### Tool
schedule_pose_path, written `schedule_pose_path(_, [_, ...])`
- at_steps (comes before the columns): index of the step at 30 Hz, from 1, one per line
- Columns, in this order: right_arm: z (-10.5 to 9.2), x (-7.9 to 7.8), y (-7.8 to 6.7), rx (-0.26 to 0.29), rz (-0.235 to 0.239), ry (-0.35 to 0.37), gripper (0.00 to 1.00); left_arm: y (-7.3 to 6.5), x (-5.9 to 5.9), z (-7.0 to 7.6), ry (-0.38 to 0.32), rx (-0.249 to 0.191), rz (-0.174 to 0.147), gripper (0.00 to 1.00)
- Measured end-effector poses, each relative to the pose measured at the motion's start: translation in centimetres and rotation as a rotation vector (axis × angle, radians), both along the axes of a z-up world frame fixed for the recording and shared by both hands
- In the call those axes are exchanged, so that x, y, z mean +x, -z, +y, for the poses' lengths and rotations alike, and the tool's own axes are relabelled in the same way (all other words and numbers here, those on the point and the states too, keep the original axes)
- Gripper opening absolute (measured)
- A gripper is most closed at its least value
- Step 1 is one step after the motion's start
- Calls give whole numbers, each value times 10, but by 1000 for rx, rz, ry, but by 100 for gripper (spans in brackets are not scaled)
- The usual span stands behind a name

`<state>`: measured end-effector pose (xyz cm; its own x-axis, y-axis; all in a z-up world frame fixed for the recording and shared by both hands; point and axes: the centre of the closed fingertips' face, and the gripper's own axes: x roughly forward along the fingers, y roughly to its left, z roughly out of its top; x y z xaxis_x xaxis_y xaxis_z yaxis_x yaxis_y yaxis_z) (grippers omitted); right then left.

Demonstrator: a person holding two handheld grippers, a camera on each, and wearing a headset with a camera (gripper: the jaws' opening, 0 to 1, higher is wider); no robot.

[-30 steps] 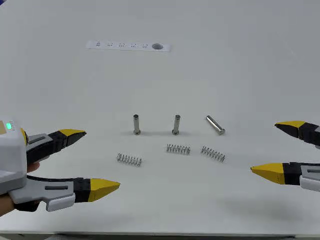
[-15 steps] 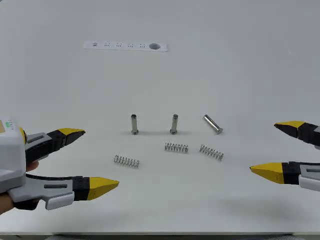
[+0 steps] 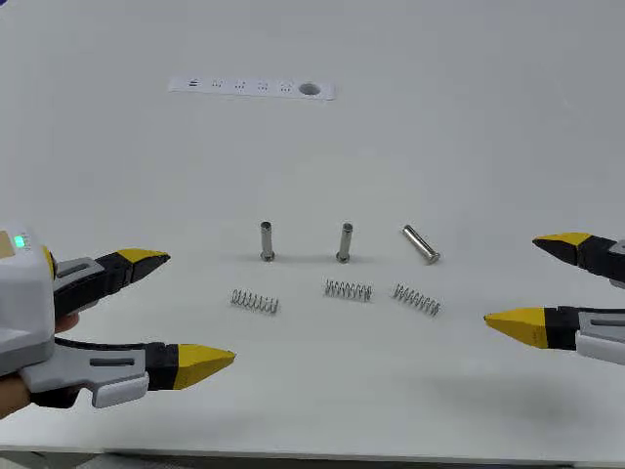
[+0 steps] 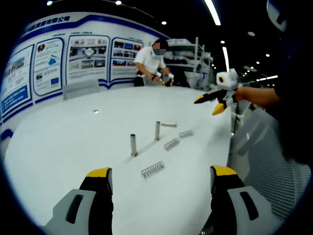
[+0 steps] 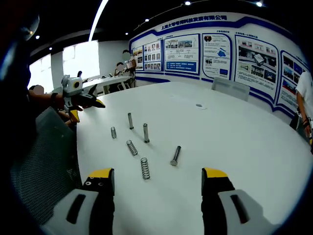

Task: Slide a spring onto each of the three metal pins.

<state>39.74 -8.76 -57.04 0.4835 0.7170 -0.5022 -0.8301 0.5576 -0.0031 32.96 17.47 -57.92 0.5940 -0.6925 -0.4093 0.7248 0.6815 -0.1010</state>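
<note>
Three pins (image 3: 346,242), two upright, three springs (image 3: 349,290)

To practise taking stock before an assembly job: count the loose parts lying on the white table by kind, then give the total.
Metal pins: 3 (2 upright, 1 lying down)
Springs: 3
Total: 6

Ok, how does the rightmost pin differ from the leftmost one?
The leftmost pin stands upright on its flanged end; the rightmost pin lies on its side. The leftmost pin sits nearer the left gripper, the rightmost pin nearer the right gripper. Both are bare metal; the springs lie loose in front.
</note>
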Motion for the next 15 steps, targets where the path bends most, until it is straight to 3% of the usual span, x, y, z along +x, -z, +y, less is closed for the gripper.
schedule_pose_path(7, [18,19,-3,-33,-11,-34,72,-1,-3,0,-8,0,0,83])
schedule_pose_path(15, [34,40,6,-81,1,-61,67,-1,-5,-2,-11,2,-2,83])
